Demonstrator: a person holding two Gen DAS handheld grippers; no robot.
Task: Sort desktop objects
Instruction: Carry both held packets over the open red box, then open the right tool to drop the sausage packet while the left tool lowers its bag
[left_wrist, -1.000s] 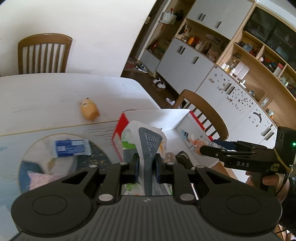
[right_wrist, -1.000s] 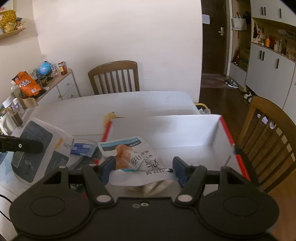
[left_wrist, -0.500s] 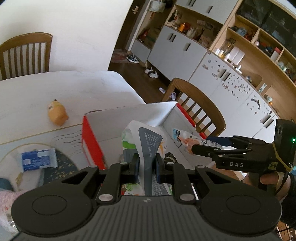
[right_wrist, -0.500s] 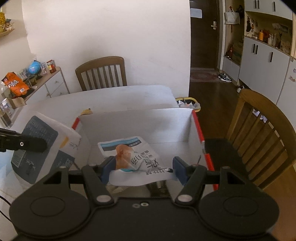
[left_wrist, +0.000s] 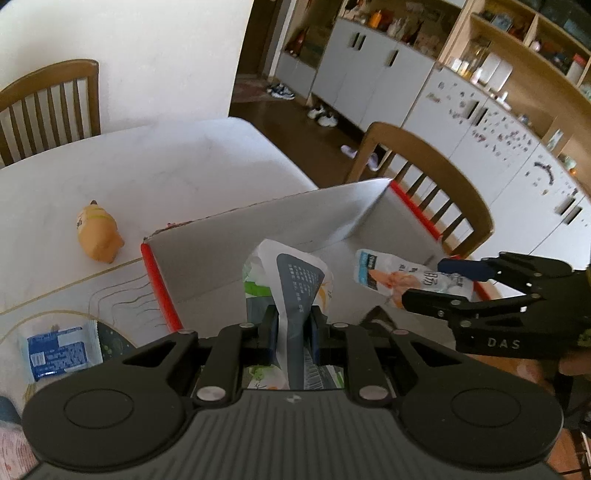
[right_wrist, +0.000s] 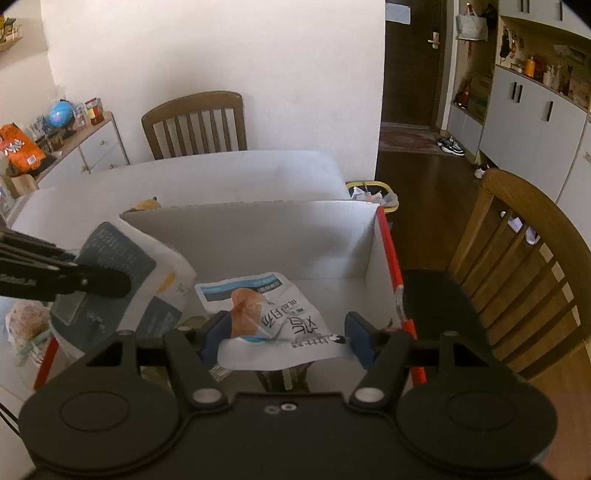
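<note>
My left gripper (left_wrist: 291, 321) is shut on a white and grey-blue packet (left_wrist: 295, 280), which stands up between its pads over the near left part of an open cardboard box with red edges (left_wrist: 280, 221). My right gripper (left_wrist: 432, 282) comes in from the right, shut on a white snack pouch with an orange picture (left_wrist: 388, 275). In the right wrist view that pouch (right_wrist: 266, 314) is pinched across the right gripper (right_wrist: 284, 332) above the box floor. The box's far wall (right_wrist: 258, 236) is white. The left gripper's fingertips (right_wrist: 110, 284) and its packet (right_wrist: 122, 258) show at the left.
An orange toy animal (left_wrist: 98, 232) lies on the white table beyond the box. A blue and white packet (left_wrist: 59, 349) sits on a patterned mat at the left. A bagged bun (right_wrist: 27, 325) lies left of the box. A wooden chair (right_wrist: 524, 258) stands close on the right, another (right_wrist: 192, 125) at the far side.
Both grippers have moved forward and down over the box, each keeping its packet. In the left wrist view the toy and blue packet slid left. The box now fills more of both views.
</note>
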